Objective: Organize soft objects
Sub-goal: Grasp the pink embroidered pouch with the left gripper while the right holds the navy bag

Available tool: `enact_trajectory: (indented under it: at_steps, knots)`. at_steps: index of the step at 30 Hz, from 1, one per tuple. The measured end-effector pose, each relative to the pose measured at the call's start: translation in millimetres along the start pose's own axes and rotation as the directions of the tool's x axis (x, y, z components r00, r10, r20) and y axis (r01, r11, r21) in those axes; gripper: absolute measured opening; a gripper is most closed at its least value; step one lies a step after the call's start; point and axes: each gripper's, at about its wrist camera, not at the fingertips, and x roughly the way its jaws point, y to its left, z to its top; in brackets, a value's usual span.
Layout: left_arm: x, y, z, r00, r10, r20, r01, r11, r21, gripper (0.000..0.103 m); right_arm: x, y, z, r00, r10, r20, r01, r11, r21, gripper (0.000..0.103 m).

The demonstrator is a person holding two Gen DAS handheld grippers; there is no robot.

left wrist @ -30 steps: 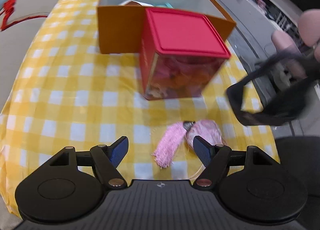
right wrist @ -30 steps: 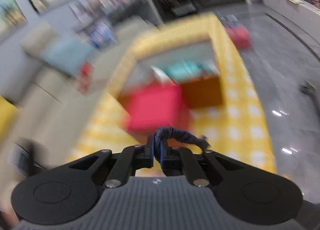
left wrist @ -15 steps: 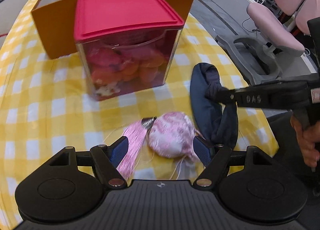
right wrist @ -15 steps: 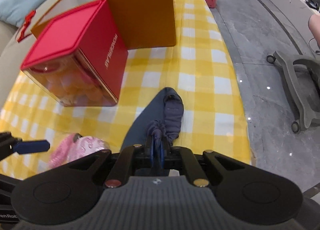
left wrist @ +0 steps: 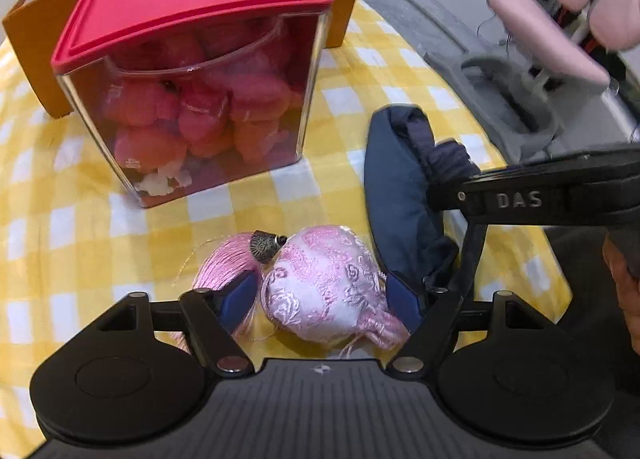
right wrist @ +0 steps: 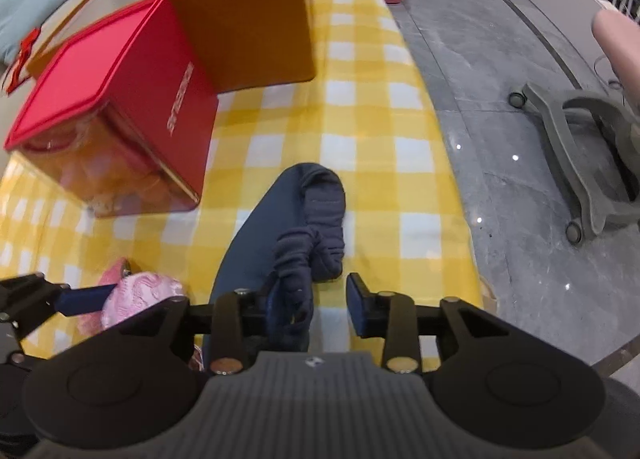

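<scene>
A pink embroidered sachet (left wrist: 326, 283) with a pink tassel (left wrist: 224, 263) lies on the yellow checked tablecloth (left wrist: 60, 251). My left gripper (left wrist: 320, 297) stands open around it, one blue pad on each side, neither pressing. To its right lies a dark blue cloth (left wrist: 404, 183), also seen as the dark blue cloth (right wrist: 288, 231) in the right wrist view. My right gripper (right wrist: 314, 299) is opening; the cloth's bunched band hangs by the left pad, the right pad is clear of it. The right gripper (left wrist: 452, 187) comes in from the right in the left wrist view.
A clear box with a red lid (left wrist: 192, 7), full of pink and orange soft things, stands behind the sachet. An orange open box (right wrist: 248, 27) is behind that. The table's right edge (right wrist: 456, 195) drops to a grey floor with a chair base (right wrist: 580, 139).
My right gripper came down, laid the dark blue cloth on the table and parted its jaws from it. My left gripper sank over the pink sachet, which now sits between its pads.
</scene>
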Motion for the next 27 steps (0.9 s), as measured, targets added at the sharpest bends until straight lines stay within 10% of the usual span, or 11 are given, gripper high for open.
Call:
enact_trajectory:
  at_steps: [8, 13, 17, 23, 27]
  knots:
    - [-3, 20, 1, 0.997, -0.047, 0.067, 0.054, 0.993, -0.108, 0.059, 1, -1, 1, 1.000, 0.024, -0.005, -0.024, 0.999, 0.021, 0.042]
    - [-7, 19, -2, 0.996, -0.037, 0.077, 0.045, 0.994, -0.103, 0.057, 6, 6, 1, 0.999, 0.049, -0.011, -0.048, 0.999, 0.024, 0.084]
    - [-22, 27, 0, 0.996, -0.045, 0.080, 0.059, 0.981, -0.183, 0.056, 12, 20, -4, 0.997, 0.071, -0.026, -0.070, 0.997, 0.018, 0.089]
    - [-35, 30, -10, 0.989, 0.142, 0.027, -0.138, 0.984, -0.114, 0.056, 24, 42, -8, 0.997, -0.076, -0.018, 0.074, 0.994, -0.085, 0.090]
    - [-36, 35, -8, 0.988, 0.151, 0.023, -0.147, 0.980, -0.134, 0.056, 5, 34, -8, 0.994, -0.102, 0.040, 0.103, 0.995, -0.020, 0.095]
